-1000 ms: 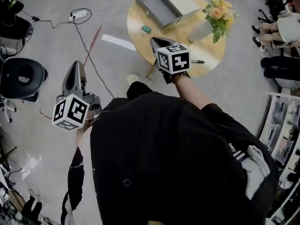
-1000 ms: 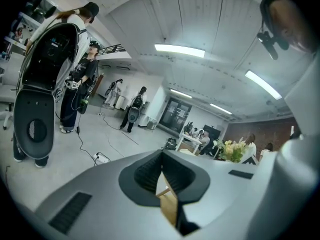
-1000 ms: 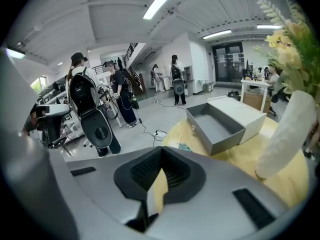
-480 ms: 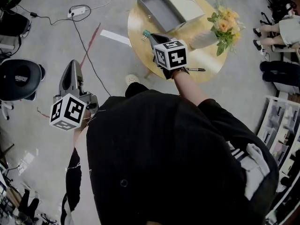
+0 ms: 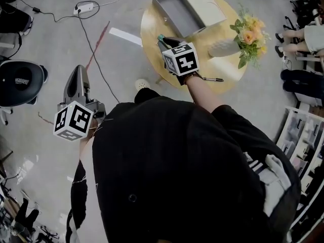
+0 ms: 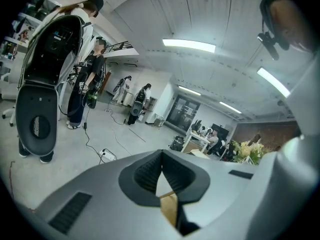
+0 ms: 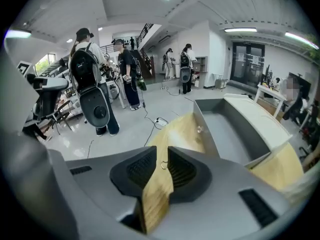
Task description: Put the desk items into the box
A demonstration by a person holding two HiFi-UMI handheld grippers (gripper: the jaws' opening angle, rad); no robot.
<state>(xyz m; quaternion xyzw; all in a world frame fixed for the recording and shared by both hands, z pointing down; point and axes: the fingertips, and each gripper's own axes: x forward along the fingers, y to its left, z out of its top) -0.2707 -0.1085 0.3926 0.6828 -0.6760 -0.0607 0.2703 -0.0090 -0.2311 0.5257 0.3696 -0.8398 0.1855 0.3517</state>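
**Round wooden table and its load**

We see a round wooden table (image 5: 152, 24). On it lie an open grey box (image 5: 177, 9) at the far side, a white vase of flowers (image 5: 223, 48) at right, a pen (image 5: 212, 79) near the front edge, and a small green clip (image 5: 161, 36) at left.

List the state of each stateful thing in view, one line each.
left gripper: shut, empty, away from the table.
right gripper: jaws slightly apart, binder clip's wire handle between them.
binder clip: at the right gripper's tip; clamped or not, unclear.
box: open.
lid: off, alongside the box.
pen: lying on the table.
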